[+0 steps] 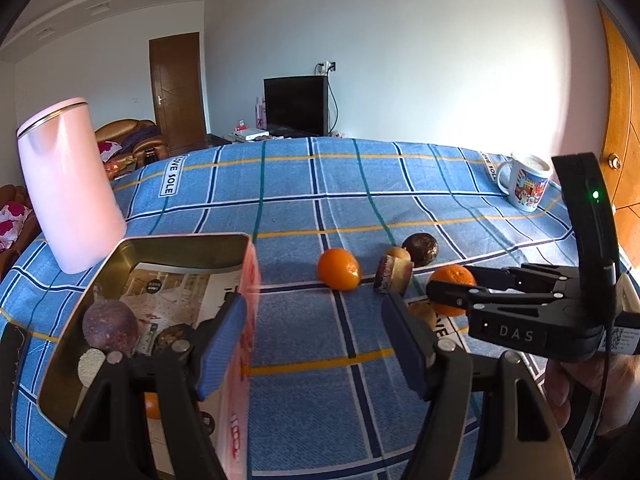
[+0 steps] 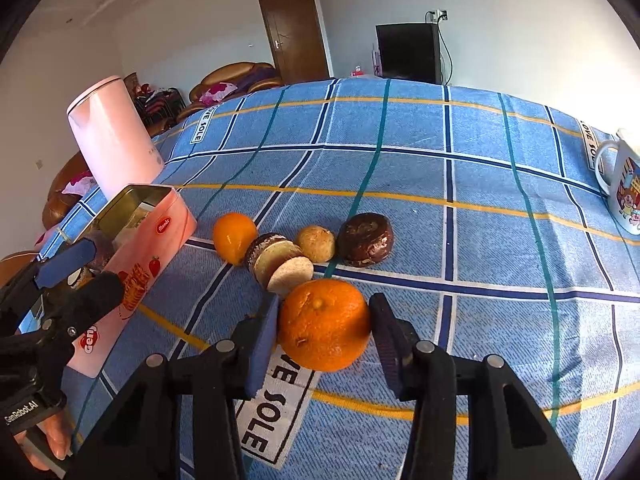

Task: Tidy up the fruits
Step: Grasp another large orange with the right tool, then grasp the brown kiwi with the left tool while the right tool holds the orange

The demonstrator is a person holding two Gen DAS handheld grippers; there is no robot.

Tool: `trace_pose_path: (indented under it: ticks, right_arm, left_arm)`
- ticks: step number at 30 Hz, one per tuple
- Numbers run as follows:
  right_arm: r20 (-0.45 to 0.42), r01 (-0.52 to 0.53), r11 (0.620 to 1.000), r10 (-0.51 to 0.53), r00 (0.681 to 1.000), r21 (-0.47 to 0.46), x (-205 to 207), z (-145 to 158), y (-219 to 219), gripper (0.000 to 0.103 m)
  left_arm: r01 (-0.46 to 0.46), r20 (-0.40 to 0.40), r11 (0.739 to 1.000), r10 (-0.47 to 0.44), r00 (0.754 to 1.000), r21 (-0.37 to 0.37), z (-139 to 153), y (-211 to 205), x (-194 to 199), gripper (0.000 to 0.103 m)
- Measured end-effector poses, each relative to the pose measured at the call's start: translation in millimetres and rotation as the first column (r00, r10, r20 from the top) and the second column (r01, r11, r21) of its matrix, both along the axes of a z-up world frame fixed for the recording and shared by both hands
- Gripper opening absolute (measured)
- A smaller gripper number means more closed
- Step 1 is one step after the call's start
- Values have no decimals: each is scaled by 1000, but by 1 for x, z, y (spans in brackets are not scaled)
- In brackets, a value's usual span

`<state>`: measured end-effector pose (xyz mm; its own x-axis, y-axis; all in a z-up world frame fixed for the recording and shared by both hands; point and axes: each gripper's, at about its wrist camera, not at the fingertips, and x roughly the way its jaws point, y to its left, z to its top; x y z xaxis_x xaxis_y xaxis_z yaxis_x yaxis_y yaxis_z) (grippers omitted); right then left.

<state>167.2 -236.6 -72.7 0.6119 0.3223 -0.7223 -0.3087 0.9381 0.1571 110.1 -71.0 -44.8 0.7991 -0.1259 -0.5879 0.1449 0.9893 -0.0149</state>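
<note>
Orange sits between the right gripper's pads, seemingly clamped; left gripper gapes astride the tin's wall, several fruits remaining outside.

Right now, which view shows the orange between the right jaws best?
The right wrist view: the orange fills the centre, whole, with both pads beside it. In the left wrist view the orange is partly hidden behind the right gripper.
</note>
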Motion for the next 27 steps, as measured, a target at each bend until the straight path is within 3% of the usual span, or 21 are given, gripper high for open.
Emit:
trace_pose_path:
  ticks: [6,18,19,20,23,27]
  right_arm:
    - [80,79,997,-77,994,-19,-16,12,-27,47]
    - [78,127,989,-133,988,73,-21,14,-60,48]
    - [76,127,989,-133,988,77,-21,14,-61,48]
    - [76,127,989,-133,988,79,-21,14,-60,48]
    - [82,124,989,-130,988,78,-21,15,-59,48]
    - [83,117,990,-124,989,79,-21,15,-59,48]
  left_arm:
    - [54,-37,999,-54,998,6,-5,-26,9,72]
    - [149,-183,989,-146,972,3,-27,-70,38,70]
    - [159,-194,987,-155,969,2,-29,-73,40,66]
    - [171,-211,985,-166,963,7,-32,-76,42,57]
    - [187,-263,982,-186,947,-20,-40,-79,48,47]
    - [177,-257,984,-178,950,-28,-39,-76,47,28]
